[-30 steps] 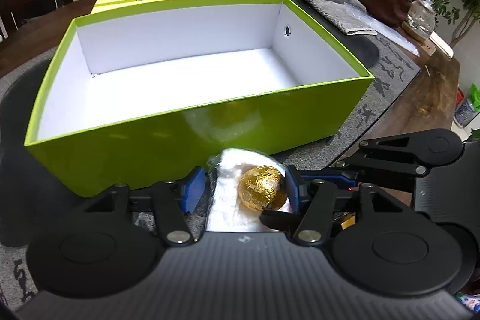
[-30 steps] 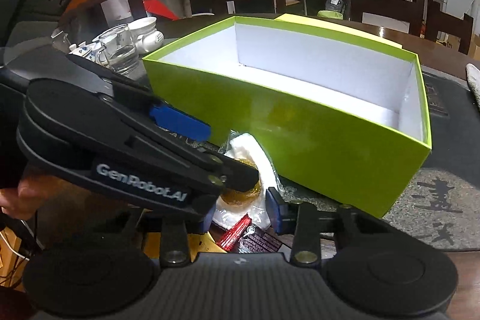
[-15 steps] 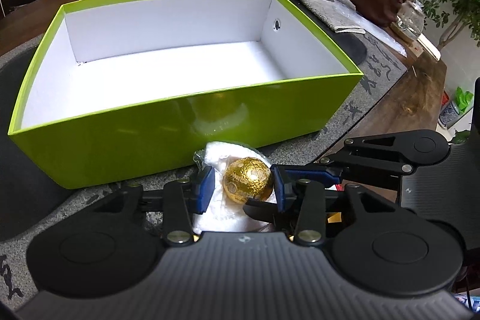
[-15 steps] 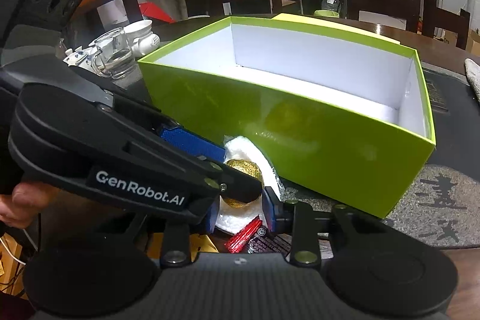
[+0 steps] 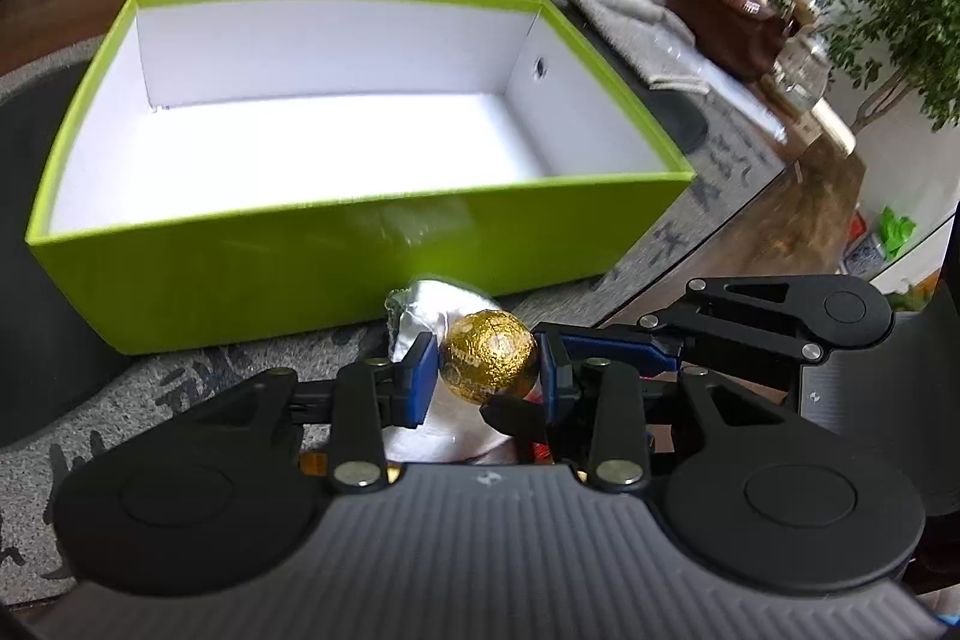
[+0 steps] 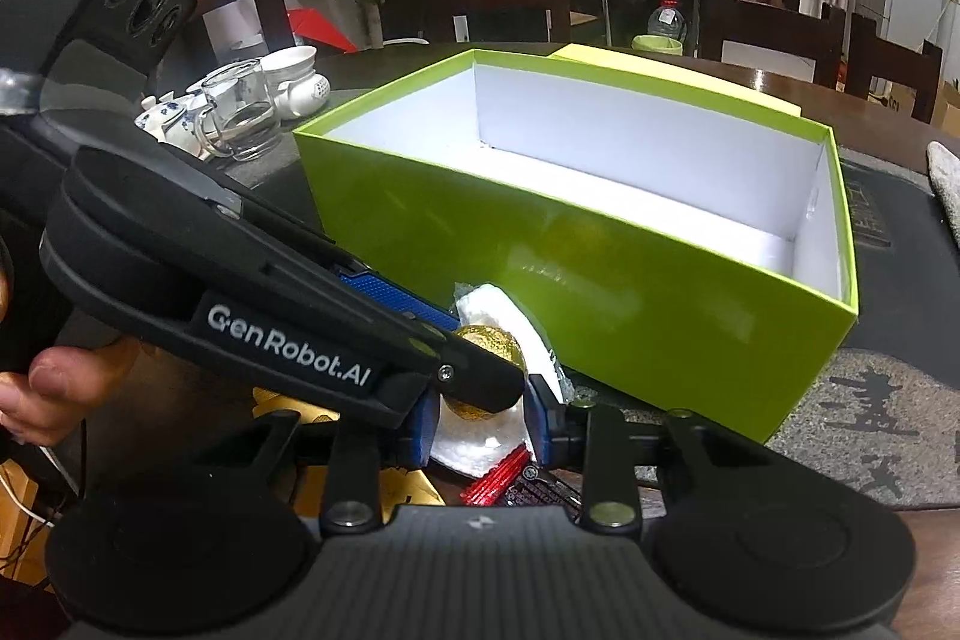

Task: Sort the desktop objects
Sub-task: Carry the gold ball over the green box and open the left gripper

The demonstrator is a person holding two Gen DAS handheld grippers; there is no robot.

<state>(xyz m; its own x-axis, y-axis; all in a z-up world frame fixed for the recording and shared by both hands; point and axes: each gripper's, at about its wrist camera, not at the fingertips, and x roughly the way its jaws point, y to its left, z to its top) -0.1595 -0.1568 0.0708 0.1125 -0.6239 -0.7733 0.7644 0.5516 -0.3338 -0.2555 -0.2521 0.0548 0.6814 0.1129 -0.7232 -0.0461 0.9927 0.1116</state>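
the left tongs (image 5: 487, 363) are clamped on one gold foil ball (image 5: 487, 357) just in front of the one green box (image 5: 360, 244), low over the table; the round, slick foil could squirt out. the right tongs (image 6: 480, 421) sit narrowly apart around the one white packet (image 6: 480, 439), so the two tools could collide

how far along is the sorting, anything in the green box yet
Nothing looks sorted yet: the green box shows only its bare white floor. In hand: the left gripper is shut on the gold foil ball, in front of the box's near wall. The right gripper brackets the white wrapper, not clearly gripping it. Left: that wrapper and the red packet beside it.
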